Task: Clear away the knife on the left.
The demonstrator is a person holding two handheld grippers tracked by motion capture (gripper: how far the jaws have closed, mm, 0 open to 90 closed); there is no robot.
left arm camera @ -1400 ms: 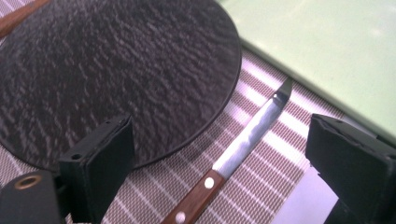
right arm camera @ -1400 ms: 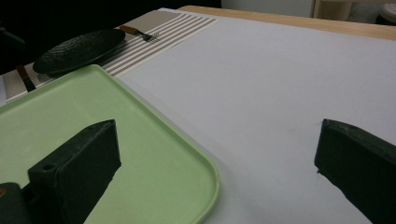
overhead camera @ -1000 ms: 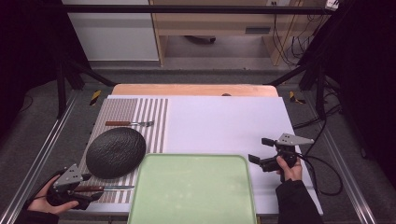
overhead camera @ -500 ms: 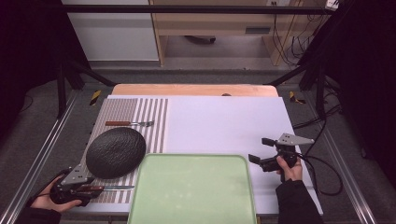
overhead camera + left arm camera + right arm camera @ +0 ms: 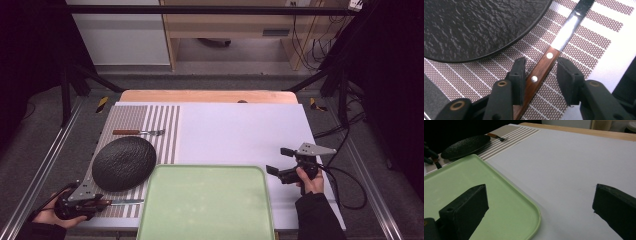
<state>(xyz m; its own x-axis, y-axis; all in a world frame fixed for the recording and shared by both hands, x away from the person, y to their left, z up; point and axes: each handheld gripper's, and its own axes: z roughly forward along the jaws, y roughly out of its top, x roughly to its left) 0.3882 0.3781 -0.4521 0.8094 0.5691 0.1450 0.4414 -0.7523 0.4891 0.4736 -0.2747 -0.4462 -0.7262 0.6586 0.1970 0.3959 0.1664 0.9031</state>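
Step in hand, by the look of it: picking up the knife (image 5: 544,70). Left gripper (image 5: 541,77), at the bottom of its own view, straddling the wooden handle, jaws just closing in; left jaw touching the handle or nearly so, right jaw clear of it, so no grip yet. Next move calls for closing fully on the handle, then a level lift clear of the placemat (image 5: 127,117). Knife at lower left in the high view, just below the plate (image 5: 124,163). Plate bare. Tray (image 5: 207,205) at bottom centre, nothing in it. Right gripper (image 5: 281,161) at lower right, wide open, holding nothing. Farther up the placemat, a fork (image 5: 138,132).
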